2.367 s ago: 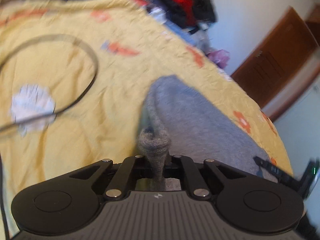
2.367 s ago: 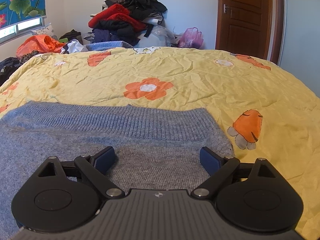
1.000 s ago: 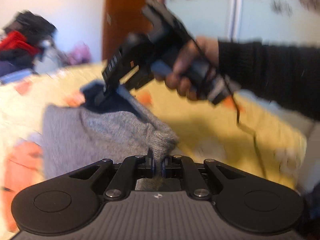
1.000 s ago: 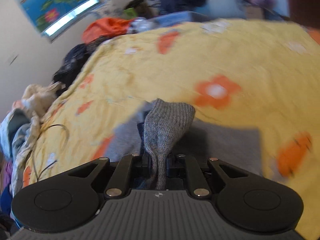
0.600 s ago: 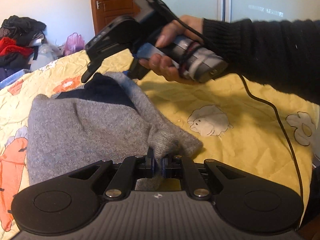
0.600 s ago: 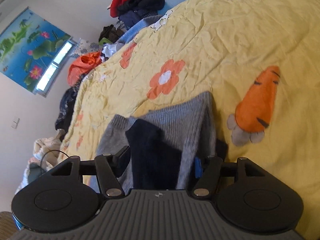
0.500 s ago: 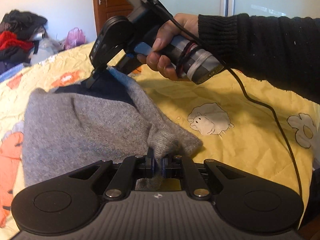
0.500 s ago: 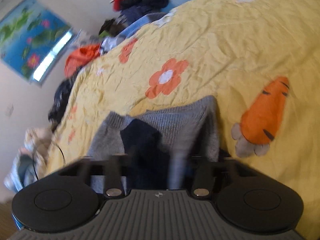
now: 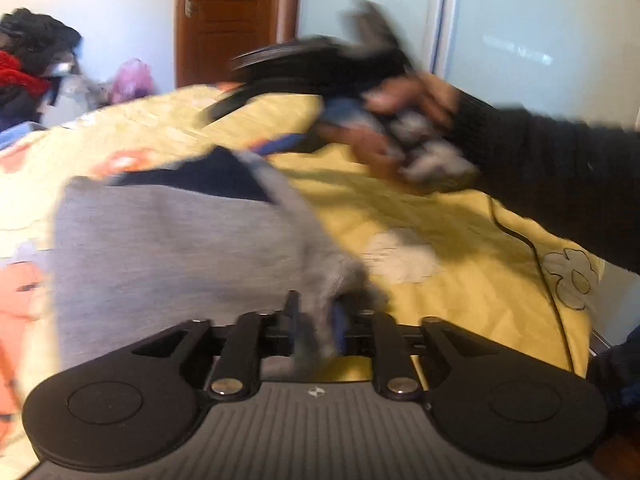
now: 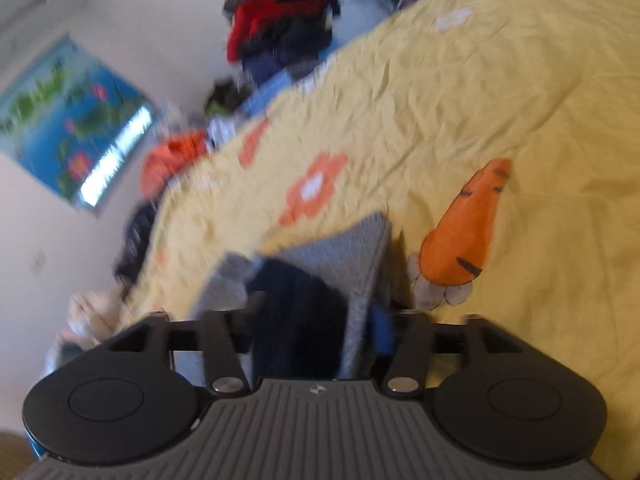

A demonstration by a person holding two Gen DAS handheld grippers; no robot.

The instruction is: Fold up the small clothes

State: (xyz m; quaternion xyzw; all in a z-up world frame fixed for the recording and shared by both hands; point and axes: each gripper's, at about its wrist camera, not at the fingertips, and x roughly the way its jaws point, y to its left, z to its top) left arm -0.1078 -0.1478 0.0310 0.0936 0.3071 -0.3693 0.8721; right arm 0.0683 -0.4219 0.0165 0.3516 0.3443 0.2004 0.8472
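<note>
Grey sweater [image 9: 168,248] folded on the yellow bedspread [image 10: 460,112]; left gripper [image 9: 314,322] low at its near corner, jaws just parting, a fold loose between them; right gripper [image 10: 316,320], in a dark-sleeved hand [image 9: 404,120], tilted over the far edge, jaws just opened wide.

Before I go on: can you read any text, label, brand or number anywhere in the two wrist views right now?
None: no readable text in either view.
Left hand-held gripper: small pale emblem on the body, a mark and no letters.
Right hand-held gripper: same emblem.
Yellow bedspread: pictures only.
</note>
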